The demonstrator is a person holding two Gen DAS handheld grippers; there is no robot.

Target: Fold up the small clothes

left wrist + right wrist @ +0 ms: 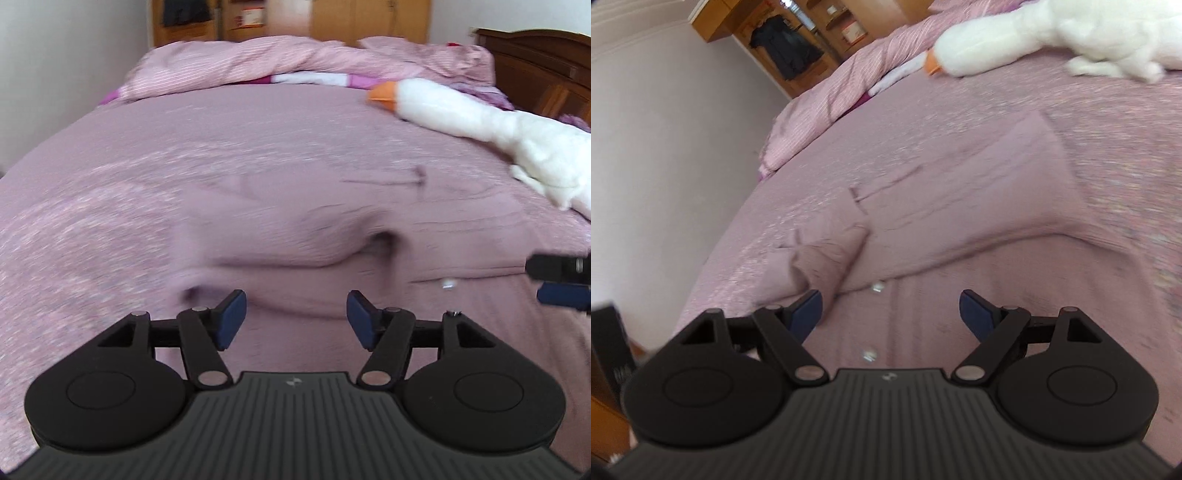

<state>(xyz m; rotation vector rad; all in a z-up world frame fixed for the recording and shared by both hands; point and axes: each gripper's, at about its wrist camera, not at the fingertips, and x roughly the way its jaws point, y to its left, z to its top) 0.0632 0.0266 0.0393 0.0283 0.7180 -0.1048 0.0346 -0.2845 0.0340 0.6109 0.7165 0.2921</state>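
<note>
A small mauve garment point(295, 229) with white buttons point(877, 287) lies spread on the bed sheet point(110, 177) of nearly the same colour. In the right wrist view the garment point(960, 206) has one sleeve point(827, 254) folded in at the left. My left gripper point(296, 319) hovers open over the garment's near edge, with nothing pinched between its blue pads. My right gripper point(890, 314) is open wide above the button strip, its left pad beside the folded sleeve. It also shows at the right edge of the left wrist view, as the right gripper point(537, 281). Both views are blurred.
A white plush goose point(480, 118) with an orange beak lies at the far right of the bed. A crumpled pink striped duvet point(258, 62) is piled at the far end. A wooden headboard point(546, 66) and a wardrobe point(783, 44) stand beyond, with a pale wall to the left.
</note>
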